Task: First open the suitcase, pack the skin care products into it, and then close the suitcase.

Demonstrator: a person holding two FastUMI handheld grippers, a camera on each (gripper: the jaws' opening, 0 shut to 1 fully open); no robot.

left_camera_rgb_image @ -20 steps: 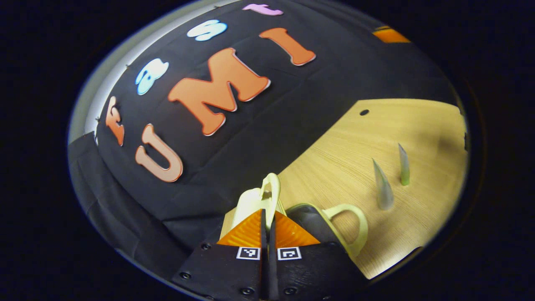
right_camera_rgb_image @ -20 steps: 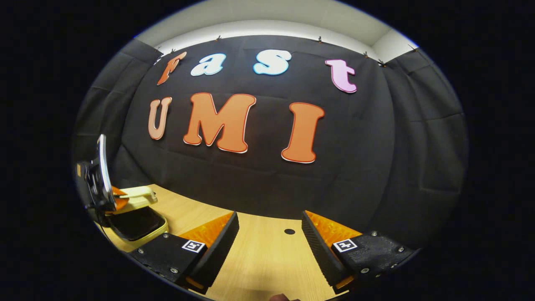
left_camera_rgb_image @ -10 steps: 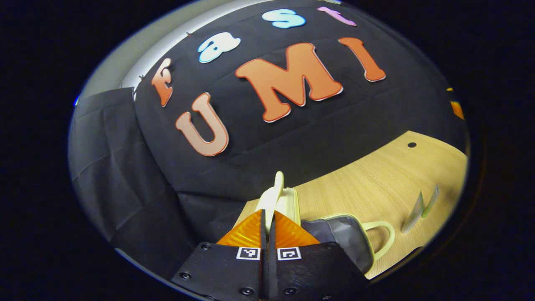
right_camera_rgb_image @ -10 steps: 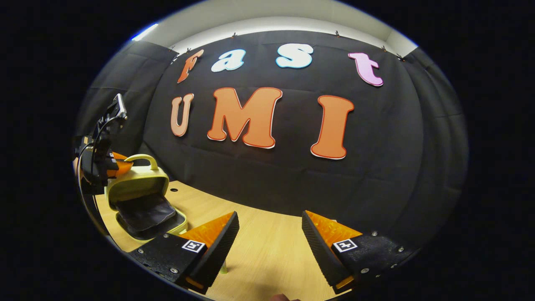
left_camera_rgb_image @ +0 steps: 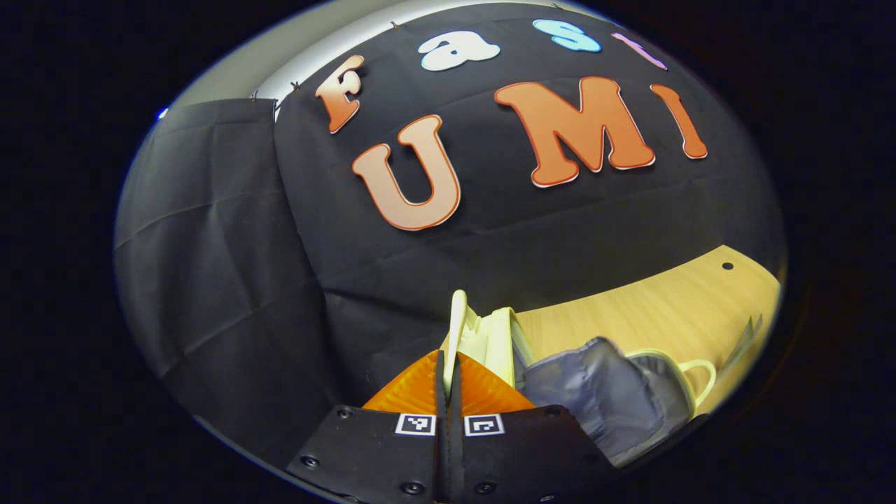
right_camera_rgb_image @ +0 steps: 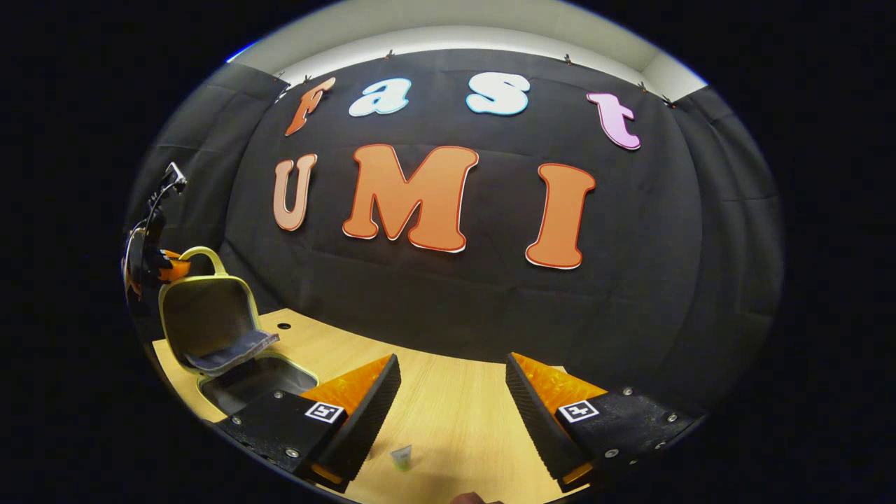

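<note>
The left gripper [left_camera_rgb_image: 448,392] has its fingers pressed together on the handle [left_camera_rgb_image: 457,325] of the suitcase lid [left_camera_rgb_image: 490,339], which rises just ahead of the tips. Over the last second the lid has swung from nearly flat to almost upright, and the camera has tilted with it, so the grey lining [left_camera_rgb_image: 595,392] now bulges just right of the fingers, with the base's own handle [left_camera_rgb_image: 700,374] beyond. The opening step looks close to done; judging by the angle, the lid may stand by itself once let go.

The right gripper [right_camera_rgb_image: 451,413] hangs empty, fingers spread wide above the table [right_camera_rgb_image: 455,392]. A small green-capped tube [right_camera_rgb_image: 402,457] has come into sight between and just below its fingers, so it seems placed for the first pick.

The right gripper view shows the suitcase [right_camera_rgb_image: 210,329] whole, far to its left: lid up, base [right_camera_rgb_image: 255,381] open on the table, lining flap sagging, the left gripper [right_camera_rgb_image: 164,266] at the top handle. The left gripper view adds the grip up close, and a tube [left_camera_rgb_image: 745,336] blurred at its far right edge.
</note>
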